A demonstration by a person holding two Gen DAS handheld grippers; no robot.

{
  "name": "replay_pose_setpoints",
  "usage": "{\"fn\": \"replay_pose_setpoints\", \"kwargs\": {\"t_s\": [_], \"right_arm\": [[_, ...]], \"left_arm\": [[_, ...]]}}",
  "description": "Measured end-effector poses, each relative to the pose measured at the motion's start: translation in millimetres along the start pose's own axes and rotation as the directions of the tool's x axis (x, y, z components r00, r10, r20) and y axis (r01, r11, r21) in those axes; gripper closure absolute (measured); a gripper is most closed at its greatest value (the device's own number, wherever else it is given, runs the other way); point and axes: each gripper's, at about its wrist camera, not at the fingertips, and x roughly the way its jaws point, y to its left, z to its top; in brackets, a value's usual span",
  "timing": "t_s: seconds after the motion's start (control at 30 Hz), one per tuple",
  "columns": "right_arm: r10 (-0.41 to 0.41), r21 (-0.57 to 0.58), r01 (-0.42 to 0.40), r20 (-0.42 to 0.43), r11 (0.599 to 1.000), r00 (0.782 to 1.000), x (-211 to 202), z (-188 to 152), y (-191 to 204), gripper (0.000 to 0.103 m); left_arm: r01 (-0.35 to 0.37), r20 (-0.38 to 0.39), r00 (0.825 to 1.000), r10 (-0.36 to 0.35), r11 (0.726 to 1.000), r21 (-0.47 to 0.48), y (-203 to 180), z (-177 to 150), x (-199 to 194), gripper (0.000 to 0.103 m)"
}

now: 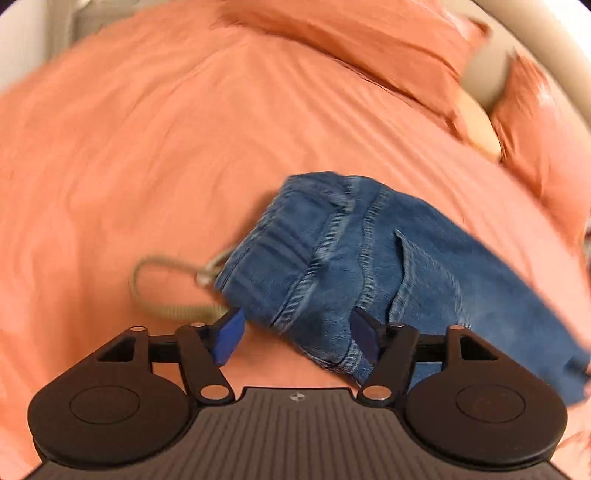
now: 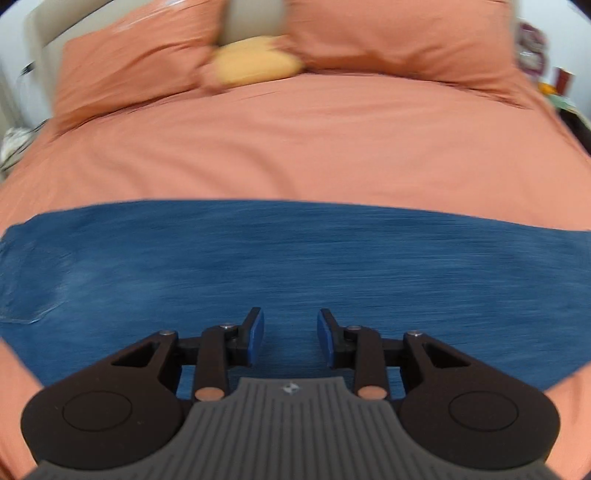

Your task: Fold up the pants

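The blue jeans (image 1: 354, 266) lay on the bed's orange cover (image 1: 147, 147), stretched sideways across it. In the left wrist view the waistband end sat near and right of centre, bunched and creased, with a back pocket showing and the leg running off to the right. A tan drawstring (image 1: 162, 291) trailed from the waistband in a loop to the left, lying on the cover. In the right wrist view the jeans (image 2: 295, 266) formed a broad flat band from the left edge to the right edge, blurred by motion, with a pocket seam faintly visible at the left.

The left gripper (image 1: 297, 338) had its 2 blue-padded fingers spread wide apart, the waistband's near corner lying between them; the right-hand pad sat against or over the denim, though contact could not be told. The right gripper (image 2: 291, 341) hovered over the near part of the denim band with its fingers apart and nothing between them.

At the far end of the bed lay 2 orange pillows (image 2: 399, 40), with a yellow cushion (image 2: 255, 64) between them, in front of a beige headboard (image 2: 255, 18).
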Motion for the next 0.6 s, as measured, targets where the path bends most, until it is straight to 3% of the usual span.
{"fn": "replay_pose_setpoints", "kwargs": {"t_s": [0.13,0.23,0.4,0.5,0.6], "right_arm": [[0.024,-0.05,-0.025,-0.019,0.998,1.0,25,-5,64,0.071],[0.017,-0.078,-0.019,-0.029,0.997,0.999,48,-8,92,0.071],[-0.036,-0.111,0.028,-0.072,0.993,0.997,72,-10,118,0.069],[-0.052,-0.106,0.044,-0.082,0.993,0.995,75,-11,116,0.065],[-0.067,-0.099,0.06,-0.078,0.993,0.995,74,-13,113,0.06]], "left_arm": [[0.082,0.021,0.997,-0.08,0.977,-0.197,31,-12,22,0.025],[0.178,0.083,0.984,-0.159,0.924,-0.34,44,-21,40,0.025],[0.233,0.154,0.971,-0.181,0.849,-0.475,47,-34,68,0.026],[0.222,0.173,0.972,-0.156,0.852,-0.475,45,-33,72,0.042],[0.156,0.166,0.982,-0.091,0.884,-0.44,31,-27,66,0.055]]}}
